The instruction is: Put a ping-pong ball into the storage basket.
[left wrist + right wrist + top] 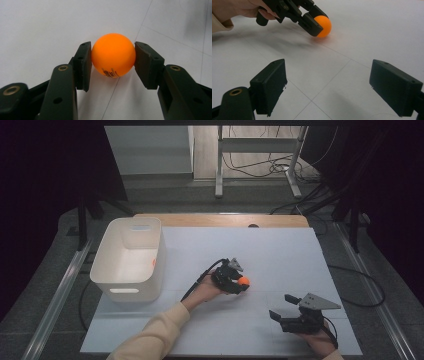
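We've got the left gripper (pixel 242 282) pinching an orange ball (pixel 113 55) between both jaws, low over the table (pixel 280 255). White bin (pixel 129 257) sits off to its left, something orange inside. Right gripper (pixel 282 307) hangs spread wide, holding nothing.

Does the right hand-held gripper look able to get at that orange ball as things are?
Probably not. The orange ball is already clamped in the left hand-held gripper, whose jaws press on both its sides. The right hand-held gripper is open, with bare table between them, but little of the ball is left to grip.
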